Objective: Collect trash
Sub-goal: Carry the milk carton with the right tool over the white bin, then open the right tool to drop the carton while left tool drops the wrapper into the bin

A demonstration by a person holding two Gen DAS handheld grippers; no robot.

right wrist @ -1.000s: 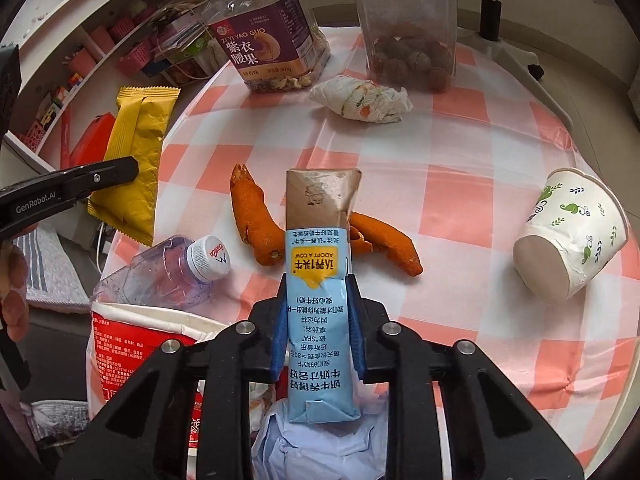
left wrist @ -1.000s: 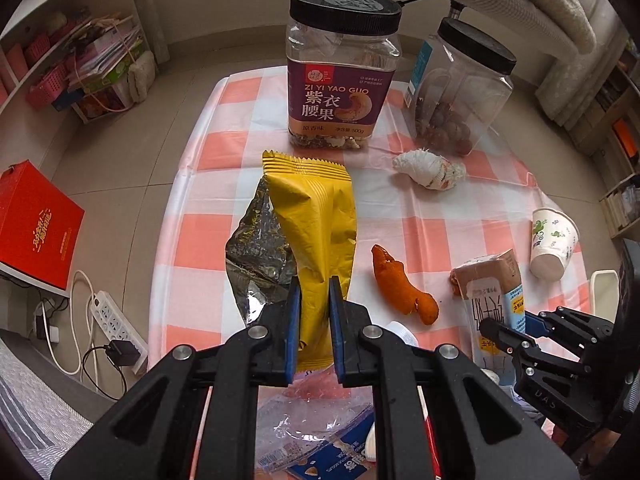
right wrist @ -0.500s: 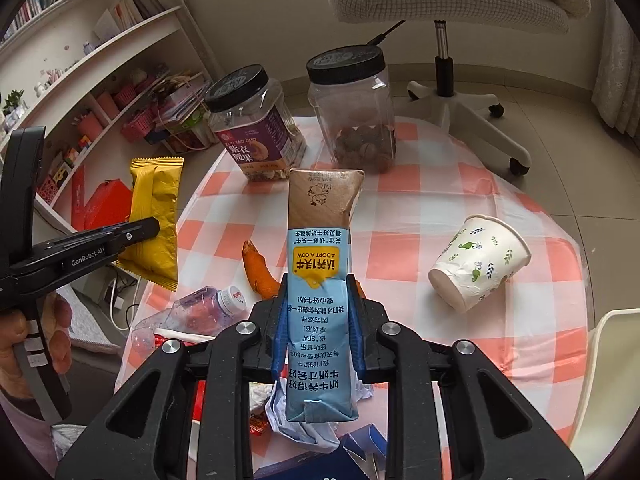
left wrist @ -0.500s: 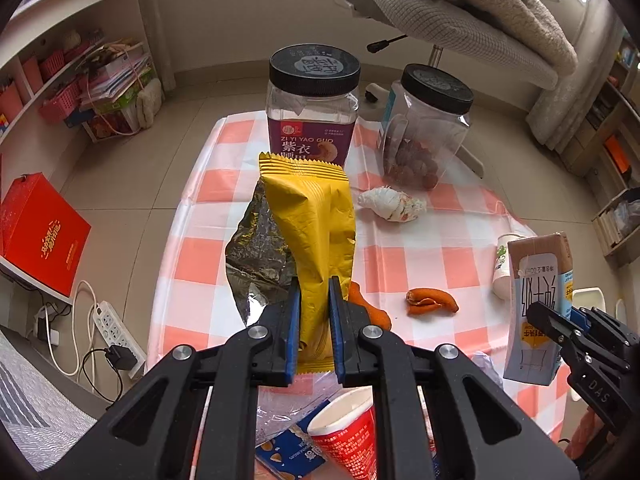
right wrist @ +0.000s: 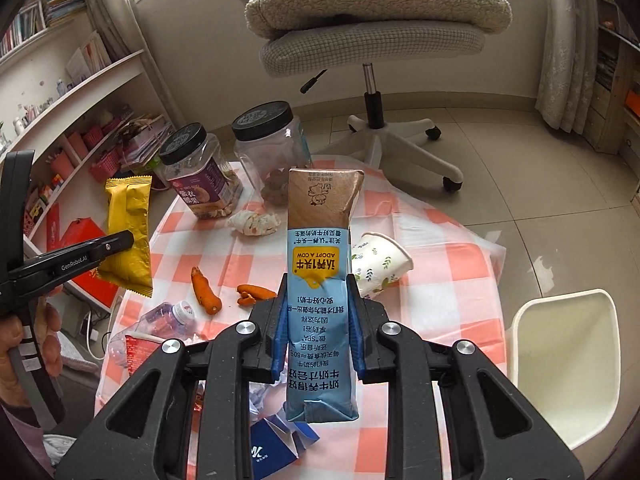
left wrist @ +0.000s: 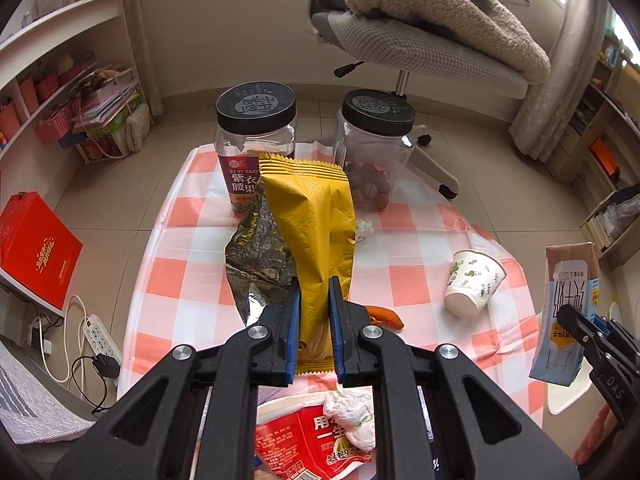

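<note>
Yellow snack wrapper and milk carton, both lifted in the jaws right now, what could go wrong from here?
1. The left gripper pinches the yellow snack wrapper only near its bottom edge; the torn foil flap hangs loose, so it might slip or shed crumbs.
2. The right gripper holds the milk carton upside down by its lower half; any leftover liquid could drip onto the checked tablecloth.
3. The paper cup lies tipped over just behind the carton and may get knocked.

**Camera placement**

Both wrist views look steeply down along their jaws from close above the checked bench [left wrist: 192,280]. Each faces the chair [right wrist: 372,40]. Shared: jars [left wrist: 256,140], cup [right wrist: 380,264], and each other's gripper.
</note>
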